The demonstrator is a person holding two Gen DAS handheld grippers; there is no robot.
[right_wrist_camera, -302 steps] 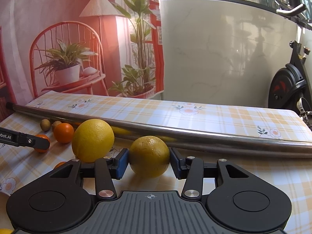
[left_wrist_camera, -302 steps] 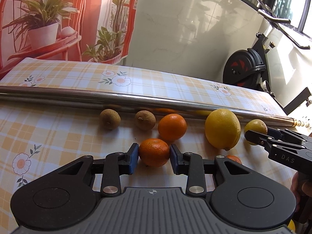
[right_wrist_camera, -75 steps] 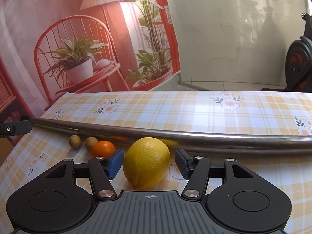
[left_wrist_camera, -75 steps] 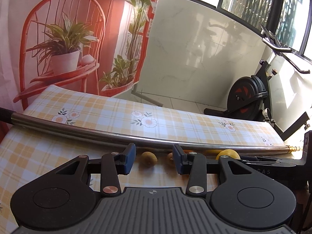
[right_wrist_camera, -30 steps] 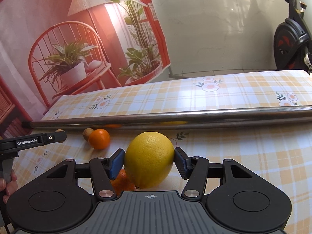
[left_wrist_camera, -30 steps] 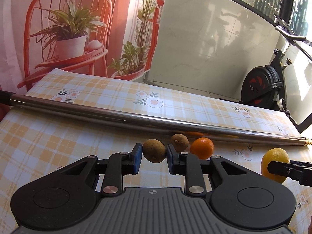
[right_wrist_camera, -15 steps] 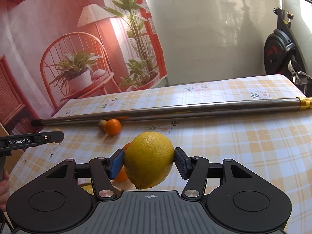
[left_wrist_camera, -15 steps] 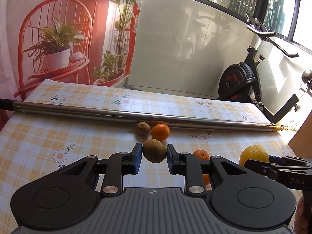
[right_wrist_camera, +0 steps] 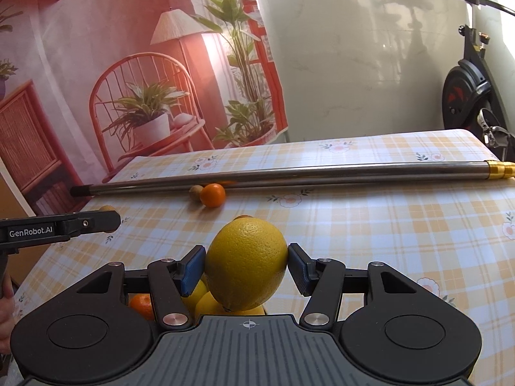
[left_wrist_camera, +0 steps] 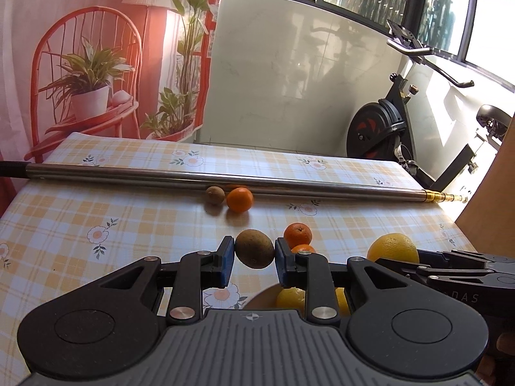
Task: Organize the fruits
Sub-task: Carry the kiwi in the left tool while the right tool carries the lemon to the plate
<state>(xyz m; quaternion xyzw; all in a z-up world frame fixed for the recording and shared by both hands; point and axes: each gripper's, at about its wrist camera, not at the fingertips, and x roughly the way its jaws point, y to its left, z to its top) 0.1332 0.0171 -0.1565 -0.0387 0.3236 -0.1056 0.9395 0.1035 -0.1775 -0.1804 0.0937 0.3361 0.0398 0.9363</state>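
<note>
My left gripper [left_wrist_camera: 252, 257] is shut on a brown kiwi [left_wrist_camera: 254, 249], held above the checked tablecloth. My right gripper [right_wrist_camera: 246, 267] is shut on a large yellow lemon [right_wrist_camera: 246, 263]; the same lemon [left_wrist_camera: 392, 247] shows at the right of the left wrist view. A second kiwi [left_wrist_camera: 215, 195] and an orange [left_wrist_camera: 239, 199] lie against the steel pole [left_wrist_camera: 145, 173]. Two more oranges [left_wrist_camera: 297, 234] sit on the cloth just beyond my left fingers. Below both grippers lie lemons [right_wrist_camera: 196, 292] and an orange [right_wrist_camera: 141, 304], partly hidden, behind a tan rim [left_wrist_camera: 260, 297].
The long steel pole [right_wrist_camera: 322, 172] crosses the table from side to side. A brown board [left_wrist_camera: 489, 193] stands at the table's right edge, and an exercise bike [left_wrist_camera: 386, 132] stands behind. A person's hand [right_wrist_camera: 6, 308] holds the left gripper's handle.
Both grippers have risen and drawn back from the pole, each still holding its fruit. The fruit on the cloth now looks farther off, and lemons and an orange have appeared beneath the fingers.
</note>
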